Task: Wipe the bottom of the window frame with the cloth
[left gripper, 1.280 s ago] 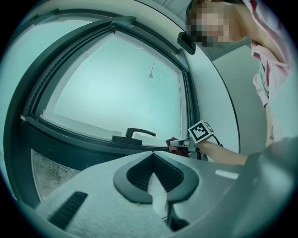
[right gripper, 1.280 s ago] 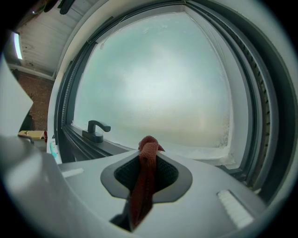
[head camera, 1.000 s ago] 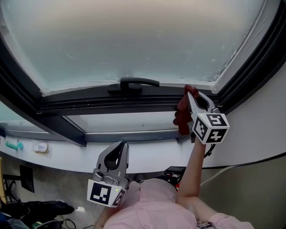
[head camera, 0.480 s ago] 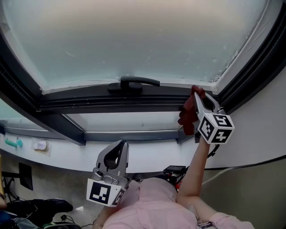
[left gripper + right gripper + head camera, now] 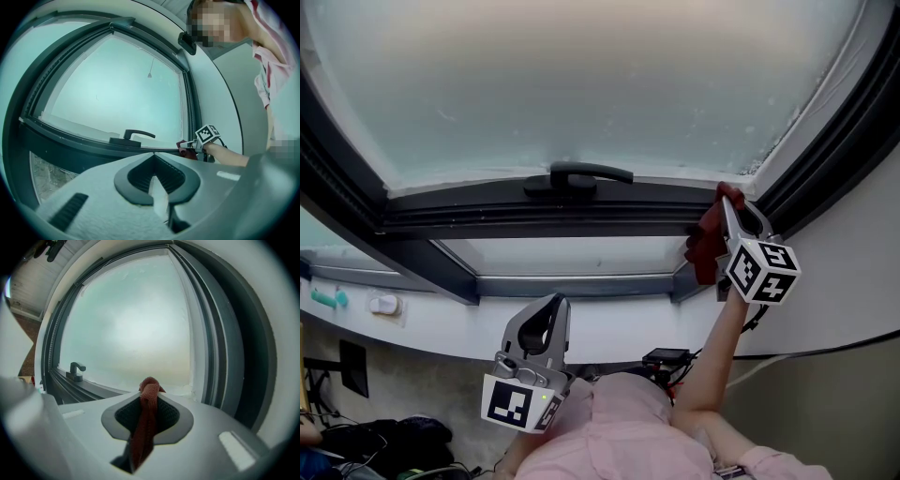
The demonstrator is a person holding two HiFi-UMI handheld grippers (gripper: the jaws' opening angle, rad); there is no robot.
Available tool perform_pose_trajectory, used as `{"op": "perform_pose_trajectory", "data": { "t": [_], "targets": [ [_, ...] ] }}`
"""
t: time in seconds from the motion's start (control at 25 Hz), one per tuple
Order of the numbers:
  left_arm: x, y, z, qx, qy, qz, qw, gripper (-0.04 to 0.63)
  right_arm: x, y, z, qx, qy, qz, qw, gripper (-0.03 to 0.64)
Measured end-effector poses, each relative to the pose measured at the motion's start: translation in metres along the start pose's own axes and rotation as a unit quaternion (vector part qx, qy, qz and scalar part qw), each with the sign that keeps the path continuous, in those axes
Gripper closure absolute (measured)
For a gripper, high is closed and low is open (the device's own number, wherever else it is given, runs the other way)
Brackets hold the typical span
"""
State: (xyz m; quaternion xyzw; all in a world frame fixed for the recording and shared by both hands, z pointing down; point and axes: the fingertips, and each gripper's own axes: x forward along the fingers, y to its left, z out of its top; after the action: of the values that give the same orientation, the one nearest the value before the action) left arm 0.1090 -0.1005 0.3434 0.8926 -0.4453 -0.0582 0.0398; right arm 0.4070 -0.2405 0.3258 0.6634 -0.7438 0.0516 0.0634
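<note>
Right tool (image 5: 729, 202) clamps a dark red crumpled cloth (image 5: 703, 246) at the right end of the dark grey window frame's bottom rail (image 5: 534, 214), which stretches leftward. Left tool (image 5: 551, 314) (jaws together, empty) hangs lower centre.

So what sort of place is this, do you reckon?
Probably an indoor room, maybe an office or lab, at a window: a dark window frame around frosted glass with a lever handle, a white ledge below it, and dark gear on the floor.
</note>
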Motion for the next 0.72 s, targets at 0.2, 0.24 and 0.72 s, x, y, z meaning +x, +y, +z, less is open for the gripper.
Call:
{"op": "perform_pose_trajectory", "data": {
  "t": [0.2, 0.24, 0.72],
  "targets": [
    [0.004, -0.003, -0.001, 0.002, 0.002, -0.003, 1.0, 0.595, -0.002, -0.015, -0.001, 0.007, -0.004, -0.011, 1.0, 0.558],
    [0.005, -0.003, -0.001, 0.003, 0.002, -0.003, 1.0, 0.595, -0.002, -0.018, -0.001, 0.008, -0.004, -0.013, 1.0, 0.558],
    [0.01, -0.003, 0.0, 0.005, 0.001, -0.001, 1.0, 0.595, -0.004, -0.04, -0.001, 0.017, -0.008, -0.034, 0.999, 0.558]
  ]
}}
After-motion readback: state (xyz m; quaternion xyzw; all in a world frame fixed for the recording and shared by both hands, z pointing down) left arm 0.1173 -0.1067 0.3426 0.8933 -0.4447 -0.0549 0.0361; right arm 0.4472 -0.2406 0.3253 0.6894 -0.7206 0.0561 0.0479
